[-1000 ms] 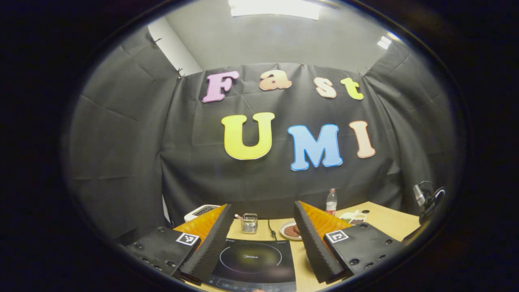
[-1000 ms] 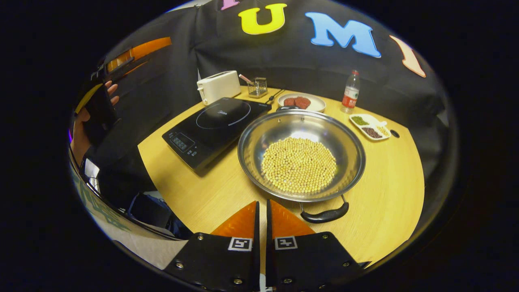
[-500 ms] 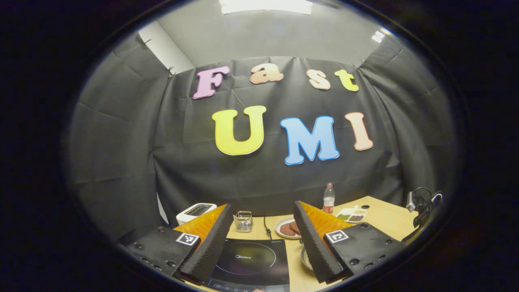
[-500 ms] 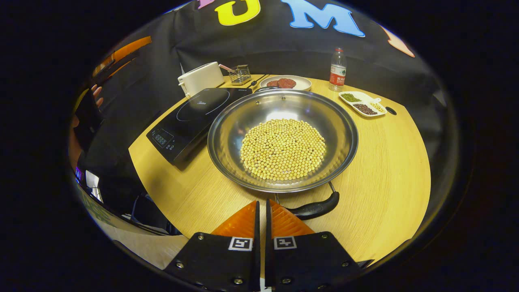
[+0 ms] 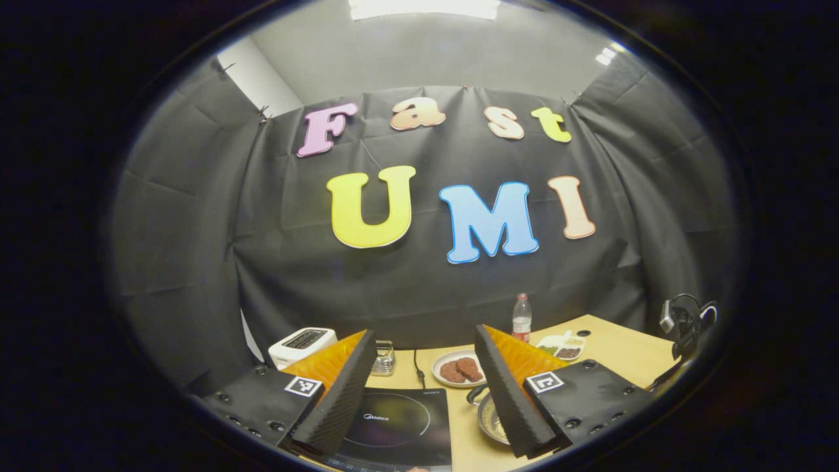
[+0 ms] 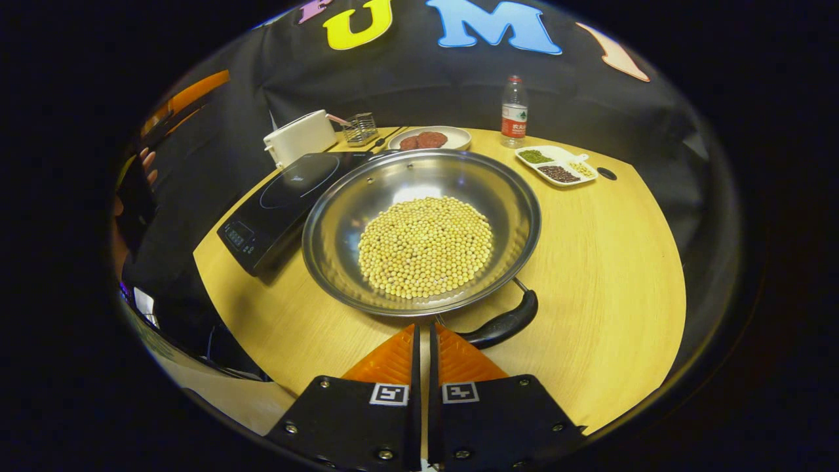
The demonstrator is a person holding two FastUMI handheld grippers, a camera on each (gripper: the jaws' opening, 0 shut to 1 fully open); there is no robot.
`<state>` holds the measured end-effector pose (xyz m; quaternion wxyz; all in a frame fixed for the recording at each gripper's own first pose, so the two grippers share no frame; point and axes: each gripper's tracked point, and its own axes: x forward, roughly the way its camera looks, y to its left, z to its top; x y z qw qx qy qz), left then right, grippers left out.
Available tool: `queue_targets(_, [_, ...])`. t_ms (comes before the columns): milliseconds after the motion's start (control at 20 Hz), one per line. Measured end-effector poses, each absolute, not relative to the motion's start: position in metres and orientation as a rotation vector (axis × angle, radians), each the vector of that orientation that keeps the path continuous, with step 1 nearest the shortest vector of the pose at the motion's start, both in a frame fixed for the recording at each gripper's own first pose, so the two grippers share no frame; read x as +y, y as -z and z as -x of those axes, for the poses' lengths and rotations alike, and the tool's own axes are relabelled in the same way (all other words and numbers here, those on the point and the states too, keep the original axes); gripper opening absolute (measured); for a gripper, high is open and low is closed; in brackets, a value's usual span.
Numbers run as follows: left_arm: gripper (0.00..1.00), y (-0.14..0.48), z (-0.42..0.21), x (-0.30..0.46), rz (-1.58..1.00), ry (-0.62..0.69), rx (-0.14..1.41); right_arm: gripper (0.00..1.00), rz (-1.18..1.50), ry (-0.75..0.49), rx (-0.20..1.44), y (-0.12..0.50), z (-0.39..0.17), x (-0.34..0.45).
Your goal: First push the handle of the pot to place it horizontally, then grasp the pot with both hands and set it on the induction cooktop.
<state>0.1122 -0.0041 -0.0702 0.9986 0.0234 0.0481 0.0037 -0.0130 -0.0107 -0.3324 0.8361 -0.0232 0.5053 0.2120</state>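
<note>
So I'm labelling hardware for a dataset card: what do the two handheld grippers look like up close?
The left gripper has two wedge-shaped fingers with ribbed inner faces, mounted on flat black plates with screws. Each plate carries a small square black-and-white marker. The right gripper has the same black screwed plates and square markers, with ridged triangular fingers. No cables show on either.

Far ahead of the right gripper stood a toaster (image 6: 292, 137), a wire basket (image 6: 361, 127), a plate (image 6: 429, 139) of perhaps patties, a bottle (image 6: 513, 113) and a divided dish (image 6: 556, 165).
</note>
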Motion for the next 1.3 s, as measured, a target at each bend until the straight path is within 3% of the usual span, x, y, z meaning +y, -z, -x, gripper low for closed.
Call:
queue_targets(850, [1.00,0.107,-0.133,-0.011,-0.064,-0.052,0.176,0.05,0.064,-0.351,1.038,0.342,-0.064,-0.067])
queue_targets(1050, [0.98,0.122,-0.137,-0.018,-0.064,-0.049,0.206,0.05,0.068,-0.299,1.011,0.346,-0.079,-0.076])
queue_targets(1100, [0.93,0.124,-0.137,-0.019,-0.063,-0.047,0.213,0.05,0.066,-0.288,1.004,0.345,-0.080,-0.078])
queue_targets(1300, [0.93,0.140,-0.140,-0.028,-0.061,-0.027,0.243,0.05,0.045,-0.220,0.919,0.322,-0.090,-0.090])
